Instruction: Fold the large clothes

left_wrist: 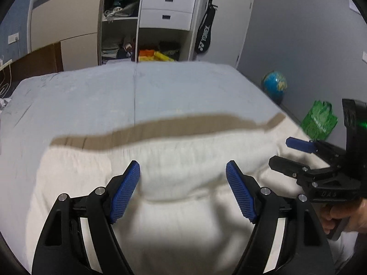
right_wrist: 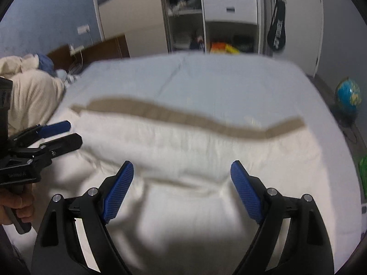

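Observation:
A large cream garment (left_wrist: pixel 174 160) with a brown band (left_wrist: pixel 160 130) along its far edge lies on the bed, partly folded over itself. It also shows in the right wrist view (right_wrist: pixel 188 151), with its band (right_wrist: pixel 188 114). My left gripper (left_wrist: pixel 183 168) is open and empty just above the garment's near part. My right gripper (right_wrist: pixel 182 168) is open and empty over the same cloth. The right gripper shows at the right edge of the left wrist view (left_wrist: pixel 278 151). The left gripper shows at the left edge of the right wrist view (right_wrist: pixel 74 133).
The bed (left_wrist: pixel 114 91) has a pale blue sheet. A pile of cream and blue clothes (right_wrist: pixel 29 87) lies at its left. A globe (left_wrist: pixel 274 86) and green bag (left_wrist: pixel 318 119) sit on the floor at right. An open wardrobe (left_wrist: pixel 146 23) stands behind.

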A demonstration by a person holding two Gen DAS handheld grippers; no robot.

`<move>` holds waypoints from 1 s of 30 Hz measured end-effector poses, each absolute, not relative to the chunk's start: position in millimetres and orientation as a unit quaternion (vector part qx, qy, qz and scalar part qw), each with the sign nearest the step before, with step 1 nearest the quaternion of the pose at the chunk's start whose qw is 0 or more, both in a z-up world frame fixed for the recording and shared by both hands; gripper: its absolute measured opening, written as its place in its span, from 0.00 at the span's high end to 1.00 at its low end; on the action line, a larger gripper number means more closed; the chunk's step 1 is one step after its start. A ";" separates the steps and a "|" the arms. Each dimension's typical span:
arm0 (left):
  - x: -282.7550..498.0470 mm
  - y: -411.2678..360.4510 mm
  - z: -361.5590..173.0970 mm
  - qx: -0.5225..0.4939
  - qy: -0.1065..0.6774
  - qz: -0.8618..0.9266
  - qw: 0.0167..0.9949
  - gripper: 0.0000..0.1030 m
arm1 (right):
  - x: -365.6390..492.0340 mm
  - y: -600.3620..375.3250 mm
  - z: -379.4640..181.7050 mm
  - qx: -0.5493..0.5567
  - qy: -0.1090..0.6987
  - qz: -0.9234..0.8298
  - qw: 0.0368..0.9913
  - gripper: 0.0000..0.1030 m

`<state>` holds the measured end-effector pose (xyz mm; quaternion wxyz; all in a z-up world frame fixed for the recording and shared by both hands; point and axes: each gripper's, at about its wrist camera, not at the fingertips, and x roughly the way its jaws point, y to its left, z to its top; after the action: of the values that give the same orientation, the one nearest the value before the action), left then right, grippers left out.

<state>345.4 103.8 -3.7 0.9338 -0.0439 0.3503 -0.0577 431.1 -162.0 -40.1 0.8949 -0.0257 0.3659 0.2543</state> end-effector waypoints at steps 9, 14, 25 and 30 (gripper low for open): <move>414.5 128.4 -31.8 -0.047 0.447 0.005 0.893 0.12 | 510.8 -142.8 -67.5 -0.026 0.473 0.213 0.854 0.12; 422.0 146.5 -56.0 -0.090 0.463 -0.003 0.882 0.08 | 523.5 -147.3 -86.5 0.005 0.500 0.219 0.838 0.09; 400.3 171.3 -45.3 -0.167 0.490 -0.038 0.855 0.05 | 523.6 -183.9 -77.1 0.076 0.509 0.253 0.819 0.08; 358.5 200.4 -39.3 -0.159 0.478 -0.030 0.863 0.07 | 512.8 -265.6 -79.5 0.108 0.504 0.196 0.834 0.08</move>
<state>358.5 200.4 -39.3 0.8633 -0.1587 0.4781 -0.0297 512.8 -265.6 -79.5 0.8344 0.1083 0.5036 0.1962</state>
